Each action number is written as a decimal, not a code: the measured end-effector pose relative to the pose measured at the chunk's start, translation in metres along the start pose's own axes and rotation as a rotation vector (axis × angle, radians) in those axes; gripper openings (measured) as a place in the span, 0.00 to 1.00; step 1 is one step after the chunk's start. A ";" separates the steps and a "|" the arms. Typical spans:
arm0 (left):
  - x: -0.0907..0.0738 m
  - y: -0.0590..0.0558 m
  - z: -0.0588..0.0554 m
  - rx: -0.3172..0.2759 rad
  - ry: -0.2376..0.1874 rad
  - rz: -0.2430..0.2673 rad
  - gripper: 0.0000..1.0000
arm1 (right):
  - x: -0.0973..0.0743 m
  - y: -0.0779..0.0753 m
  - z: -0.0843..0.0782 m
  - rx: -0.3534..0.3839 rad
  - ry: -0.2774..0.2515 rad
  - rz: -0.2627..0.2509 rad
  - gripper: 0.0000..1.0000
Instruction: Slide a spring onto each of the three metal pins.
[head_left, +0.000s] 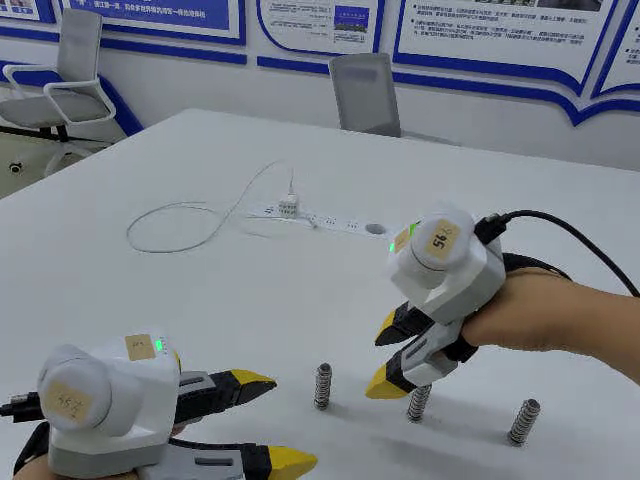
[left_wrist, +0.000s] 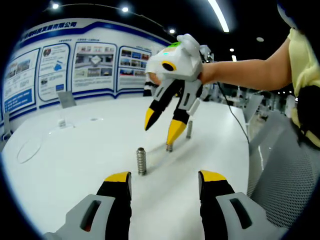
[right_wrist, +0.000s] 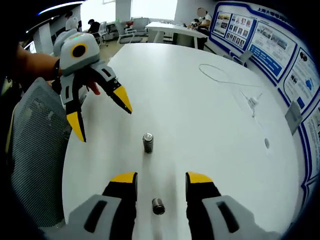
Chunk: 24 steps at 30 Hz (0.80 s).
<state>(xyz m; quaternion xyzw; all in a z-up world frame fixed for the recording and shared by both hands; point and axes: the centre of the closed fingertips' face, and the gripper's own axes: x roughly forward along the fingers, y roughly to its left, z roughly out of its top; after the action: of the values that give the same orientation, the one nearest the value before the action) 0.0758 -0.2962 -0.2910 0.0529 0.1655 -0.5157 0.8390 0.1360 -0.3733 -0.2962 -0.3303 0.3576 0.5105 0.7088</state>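
Three short metal pins stand in a row near the table's front edge, and each shows a coil spring around it: the left one (head_left: 322, 385), the middle one (head_left: 419, 402) and the right one (head_left: 523, 421). My right gripper (head_left: 380, 362) hovers open just above and left of the middle pin, holding nothing. In the right gripper view its open tips (right_wrist: 161, 177) straddle the middle pin (right_wrist: 158, 205), with the left pin (right_wrist: 148, 142) ahead. My left gripper (head_left: 272, 420) is open and empty, left of the left pin (left_wrist: 141, 160), which stands ahead of its tips (left_wrist: 165, 177).
A white power strip (head_left: 300, 212) with a looping white cable (head_left: 170, 225) lies mid-table. Grey chairs (head_left: 365, 95) stand behind the far edge of the white table (head_left: 150, 290). A mesh chair (right_wrist: 35, 165) sits by the near edge.
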 end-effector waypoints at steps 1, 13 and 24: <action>0.000 0.000 0.000 0.001 0.001 0.001 0.55 | -0.003 -0.001 -0.002 0.004 -0.008 -0.010 0.41; 0.004 0.002 0.003 0.005 0.006 0.001 0.58 | -0.032 -0.009 -0.030 0.087 -0.078 -0.079 0.49; 0.007 0.004 0.005 0.008 0.009 0.003 0.60 | -0.057 -0.014 -0.055 0.172 -0.150 -0.156 0.55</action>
<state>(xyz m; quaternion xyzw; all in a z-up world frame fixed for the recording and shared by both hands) 0.0834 -0.3011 -0.2890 0.0590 0.1671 -0.5149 0.8387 0.1279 -0.4506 -0.2752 -0.2556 0.3193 0.4447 0.7968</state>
